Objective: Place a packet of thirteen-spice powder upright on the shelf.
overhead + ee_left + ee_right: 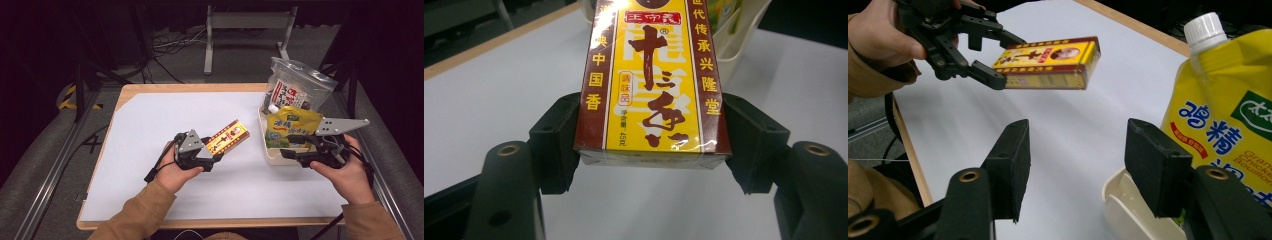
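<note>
A red and yellow carton [228, 135] with Chinese print is lifted off the white table sheet, and my left gripper [214, 149] is shut on its near end. In the left gripper view both pads press the carton [651, 80] on its two narrow sides, with the left gripper [651, 150] at its bottom edge. My right gripper [290, 146] stands open by the white tray [264, 150], nothing between its jaws. In the right gripper view the right gripper [1078, 160] points at bare table, with the carton [1048, 62] and the left gripper [983, 55] beyond it.
The white tray [1128, 210] at the table's right holds an upright yellow spouted pouch [290, 125] with a white cap. Behind it stands a clear zip bag [295, 87] of dark contents. The white sheet [165, 125] covers most of the wooden table.
</note>
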